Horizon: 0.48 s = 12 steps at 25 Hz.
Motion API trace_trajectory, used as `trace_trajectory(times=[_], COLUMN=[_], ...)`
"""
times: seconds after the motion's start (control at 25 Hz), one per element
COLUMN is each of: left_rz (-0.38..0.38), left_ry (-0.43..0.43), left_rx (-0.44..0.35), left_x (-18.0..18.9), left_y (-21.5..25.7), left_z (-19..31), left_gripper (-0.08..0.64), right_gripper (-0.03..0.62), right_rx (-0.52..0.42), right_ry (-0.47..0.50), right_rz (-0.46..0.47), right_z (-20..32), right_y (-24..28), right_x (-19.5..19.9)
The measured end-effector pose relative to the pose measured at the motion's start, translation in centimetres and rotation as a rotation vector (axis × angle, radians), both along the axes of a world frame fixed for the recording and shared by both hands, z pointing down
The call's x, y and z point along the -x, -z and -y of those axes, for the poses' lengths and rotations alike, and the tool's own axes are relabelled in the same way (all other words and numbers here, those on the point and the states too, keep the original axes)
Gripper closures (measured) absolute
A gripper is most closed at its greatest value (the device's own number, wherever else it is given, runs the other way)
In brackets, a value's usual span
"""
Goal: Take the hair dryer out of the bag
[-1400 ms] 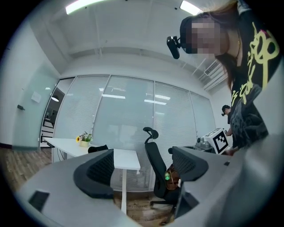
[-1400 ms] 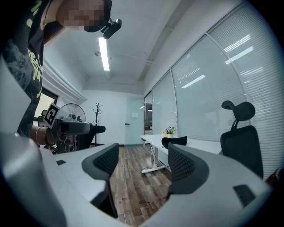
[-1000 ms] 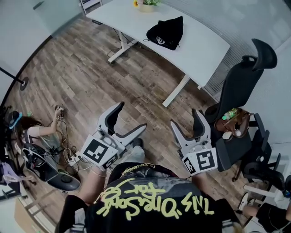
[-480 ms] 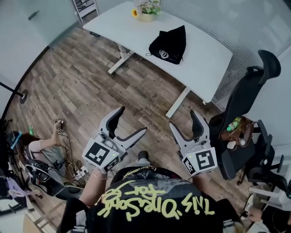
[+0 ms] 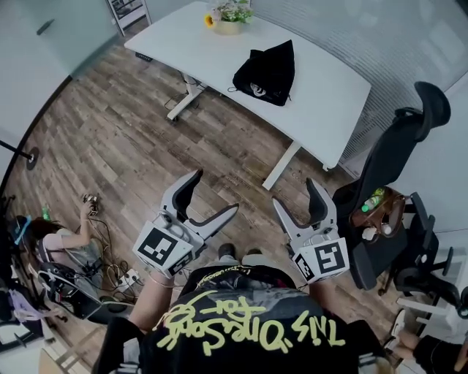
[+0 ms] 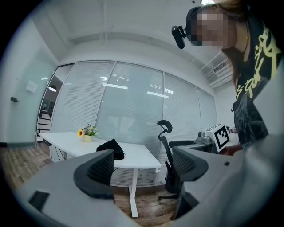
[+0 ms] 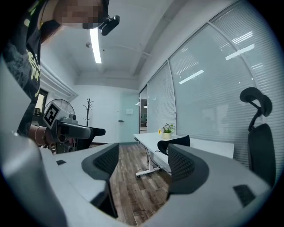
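Both grippers are held low in front of the person's body, above the wooden floor and well short of the desk (image 5: 329,95).

Left gripper (image 5: 213,192): fingers are spread apart, and nothing is seen between them but floor and a desk leg.

Right gripper (image 5: 297,193): fingers are likewise parted, and nothing is gripped.

The black bag (image 5: 267,71) is noted lying on the desk about mid-length, its peak towards the far edge, well apart from both pairs of fingers. In the left gripper view it is seen over the left finger (image 6: 95,173). In the right gripper view it is partly cut off by the right finger (image 7: 186,164). The hair dryer itself cannot be made out.

A flowerpot (image 5: 228,16) is placed at the desk's far left corner. An office chair (image 5: 395,146) is stood off the desk's right end.
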<state>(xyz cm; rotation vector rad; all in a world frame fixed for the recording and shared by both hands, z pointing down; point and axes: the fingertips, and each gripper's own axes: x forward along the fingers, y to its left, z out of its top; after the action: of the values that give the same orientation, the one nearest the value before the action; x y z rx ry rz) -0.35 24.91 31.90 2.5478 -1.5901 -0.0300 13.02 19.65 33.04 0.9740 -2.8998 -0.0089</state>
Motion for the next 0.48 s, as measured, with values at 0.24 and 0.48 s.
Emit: trace_trajectory(times=[0.24,0.48], left_rz=[-0.02,-0.022], left_ry=[0.05,0.06], left_rx=[0.009,-0.012], left_x=[1.3,2.2], left_y=[0.1,0.8], left_z=[-0.6,-0.4], left_gripper=[0.156,0.156], right_gripper=[0.262,0.262], right_rx=[-0.001,0.005], right_ry=[0.046,0.076], right_rz=[0.011,0.0], right_z=[0.3,0.4], right_y=[0.8,0.5], right_x=[1.4,2.9])
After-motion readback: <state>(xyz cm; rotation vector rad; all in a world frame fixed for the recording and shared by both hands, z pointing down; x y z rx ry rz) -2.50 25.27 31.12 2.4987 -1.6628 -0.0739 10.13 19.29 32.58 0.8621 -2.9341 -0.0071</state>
